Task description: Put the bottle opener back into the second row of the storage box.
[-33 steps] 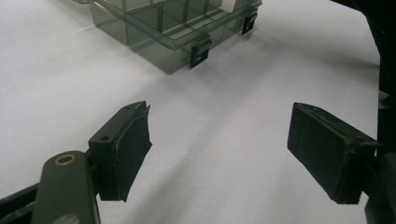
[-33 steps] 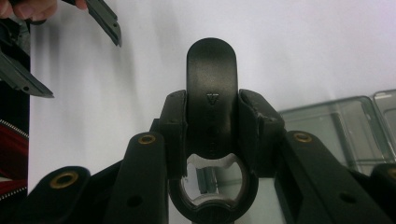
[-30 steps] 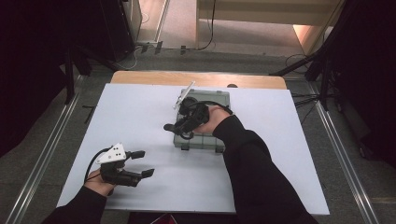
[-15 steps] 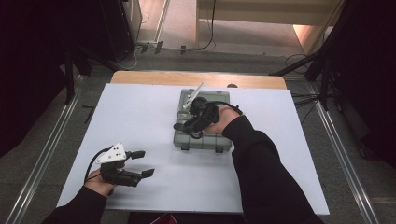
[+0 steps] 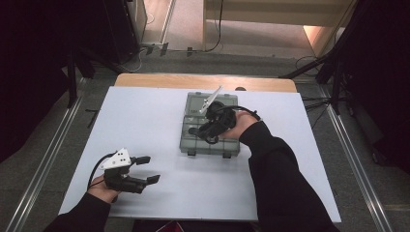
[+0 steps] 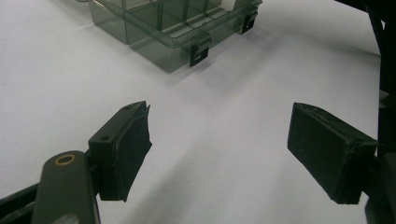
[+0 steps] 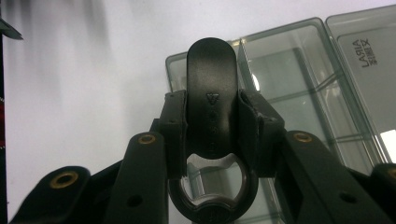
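Right gripper [image 7: 212,135] clamping black bottle opener [image 7: 211,93], hovering over clear organiser box [image 5: 212,126] near bench's far edge. Left gripper [image 6: 219,149] resting wide, empty. Risk: opener snagging divider, slipping from pads.

The compartment box [image 5: 210,126] lies mid-table [image 5: 145,116] (nearer the far edge), right of the left tool [image 5: 145,170].

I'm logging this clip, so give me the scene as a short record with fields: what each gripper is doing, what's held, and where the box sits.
left gripper: open, nothing between the jaws, low over the white table at the near left
right gripper: shut on a black bottle opener, above the box
box: clear grey compartment box, lid closed, two black latches on its near side, at mid table
held item: black handle, ring-shaped opener end
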